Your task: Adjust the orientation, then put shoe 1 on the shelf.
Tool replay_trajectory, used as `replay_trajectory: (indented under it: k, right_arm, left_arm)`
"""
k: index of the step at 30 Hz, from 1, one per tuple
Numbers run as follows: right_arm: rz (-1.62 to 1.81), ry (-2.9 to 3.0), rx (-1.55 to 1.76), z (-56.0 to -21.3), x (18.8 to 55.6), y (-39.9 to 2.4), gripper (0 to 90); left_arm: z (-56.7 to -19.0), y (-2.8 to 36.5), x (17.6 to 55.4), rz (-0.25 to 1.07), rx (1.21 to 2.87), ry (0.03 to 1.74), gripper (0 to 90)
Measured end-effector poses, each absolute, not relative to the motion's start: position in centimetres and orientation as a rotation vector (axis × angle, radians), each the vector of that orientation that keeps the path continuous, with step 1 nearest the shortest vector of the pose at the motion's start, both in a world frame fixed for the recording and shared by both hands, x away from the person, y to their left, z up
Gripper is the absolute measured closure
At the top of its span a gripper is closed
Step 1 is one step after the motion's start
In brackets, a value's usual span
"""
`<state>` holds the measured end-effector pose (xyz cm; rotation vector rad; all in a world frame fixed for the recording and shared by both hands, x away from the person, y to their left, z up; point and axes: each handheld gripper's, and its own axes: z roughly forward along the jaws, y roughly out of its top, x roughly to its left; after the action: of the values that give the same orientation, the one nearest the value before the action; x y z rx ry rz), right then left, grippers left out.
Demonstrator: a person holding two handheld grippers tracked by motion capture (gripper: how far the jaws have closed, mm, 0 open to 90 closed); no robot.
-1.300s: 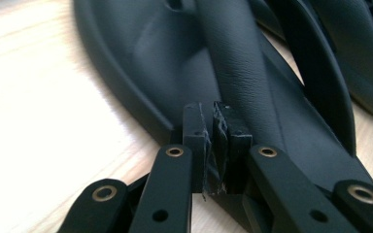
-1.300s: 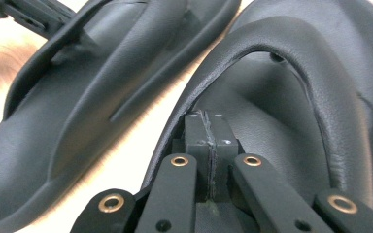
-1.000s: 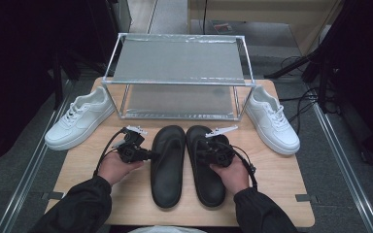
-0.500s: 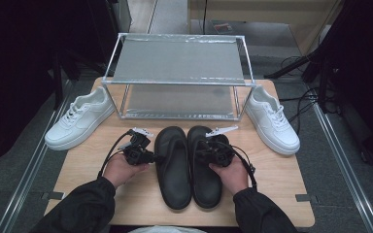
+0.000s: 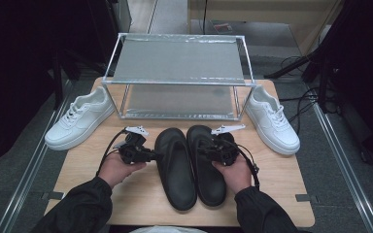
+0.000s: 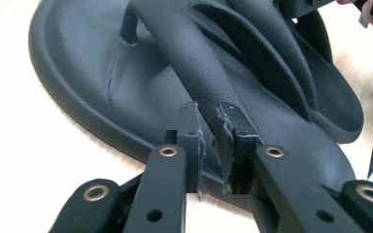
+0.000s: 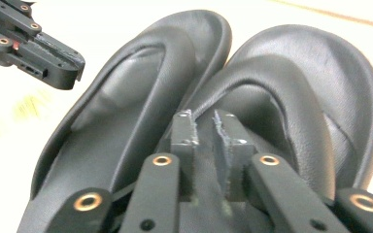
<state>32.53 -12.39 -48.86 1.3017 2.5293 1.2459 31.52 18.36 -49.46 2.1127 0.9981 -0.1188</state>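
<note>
Two black thong sandals lie side by side, toes away from me, on the wooden table (image 5: 281,194). My left gripper (image 5: 153,156) reaches in from the left to the left sandal (image 5: 175,174). In the left gripper view the jaws (image 6: 210,121) stand a little apart, with that sandal's strap (image 6: 194,58) running down between them. My right gripper (image 5: 201,150) is over the right sandal (image 5: 209,177). Its jaws (image 7: 204,126) are also narrowly parted around that sandal's strap (image 7: 291,92). Both pairs of jaws have just been opening.
A metal-framed two-shelf rack (image 5: 179,60) stands at the back of the table. A white sneaker (image 5: 80,119) lies to its left and another white sneaker (image 5: 272,119) to its right. Bare wood shows left and right of the sandals.
The left sandal has slid slightly right, up against the right sandal. Both hands have stayed almost where they were.
</note>
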Motion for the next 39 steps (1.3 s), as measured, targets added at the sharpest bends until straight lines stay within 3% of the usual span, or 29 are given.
replay_trajectory:
  k: [3,6,17,27,39]
  right_arm:
    - [1.281,2.507,1.290,-48.5,32.2,-12.5,71.3]
    - [1.320,2.507,1.285,-48.2,31.6,-12.7,69.7]
    - [1.361,2.449,1.273,-48.6,29.1,-11.8,52.9]
    - [1.317,2.409,1.312,-49.9,28.6,-10.5,45.0]
    - [1.288,2.350,1.347,-51.1,28.7,-9.0,42.1]
  left_arm:
    - [-48.9,18.8,31.3,-0.111,2.094,0.989,73.7]
    - [-48.4,19.3,31.3,-0.107,2.059,0.978,62.0]
    - [-47.7,20.3,31.2,-0.059,2.043,0.969,40.9]
    - [-47.6,20.6,31.2,-0.052,2.029,0.964,38.0]
    - [-47.4,20.7,31.3,-0.044,2.024,0.964,37.7]
